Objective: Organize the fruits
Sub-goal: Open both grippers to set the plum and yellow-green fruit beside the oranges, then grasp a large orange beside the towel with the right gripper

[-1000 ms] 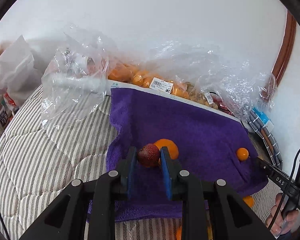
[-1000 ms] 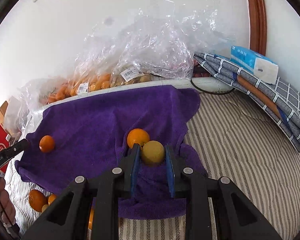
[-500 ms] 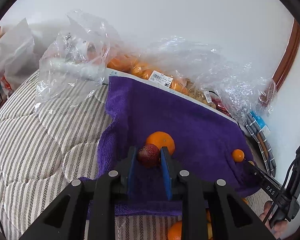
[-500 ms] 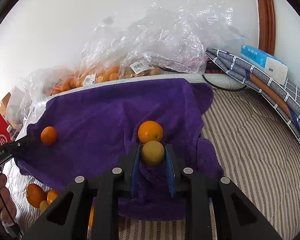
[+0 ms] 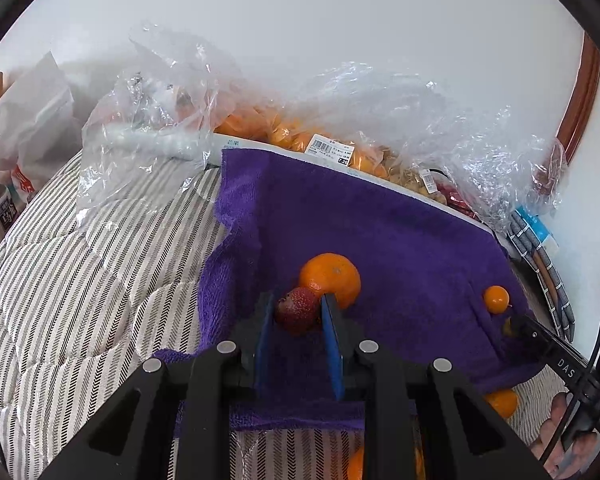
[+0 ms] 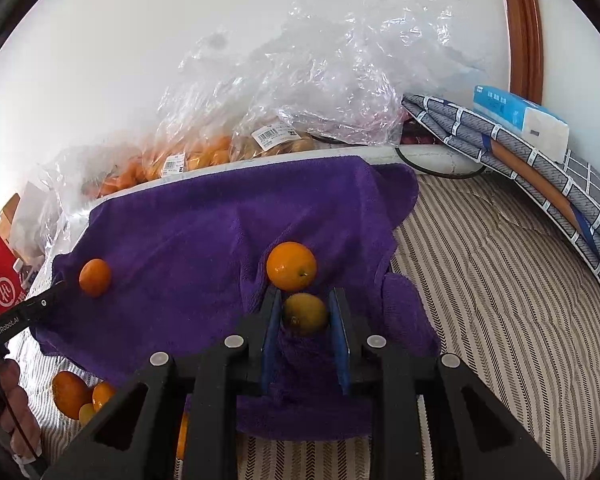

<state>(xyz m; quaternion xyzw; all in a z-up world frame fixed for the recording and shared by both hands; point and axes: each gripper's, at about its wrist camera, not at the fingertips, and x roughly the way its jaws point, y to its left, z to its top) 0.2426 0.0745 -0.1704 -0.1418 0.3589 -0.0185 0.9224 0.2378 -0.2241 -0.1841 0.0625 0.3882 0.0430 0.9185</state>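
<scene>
1. The left tongs (image 5: 298,314) are closed on a small dark-red fruit (image 5: 297,310), pinched between the blue pads over the purple towel (image 5: 400,240). The fruit sits just in front of a large orange (image 5: 330,278) lying on the towel, apparently touching it.
2. The right tongs (image 6: 305,316) are closed on a yellow citrus (image 6: 305,314), likewise over the towel and just short of another large orange (image 6: 291,266).
3. Judged step: each fruit is being set down beside the orange nearest it. Lower until the fruit bears on the towel before easing the pads apart; both are round and will likely roll on the rumpled cloth.
4. Open slowly and back straight out, so the pads do not nudge the orange.
5. Use the towel's folds as a cradle; a small orange (image 6: 95,277) rests well away, near the towel's edge.
6. More loose fruit lies on the bed (image 6: 500,300), off the towel's near edge.
</scene>
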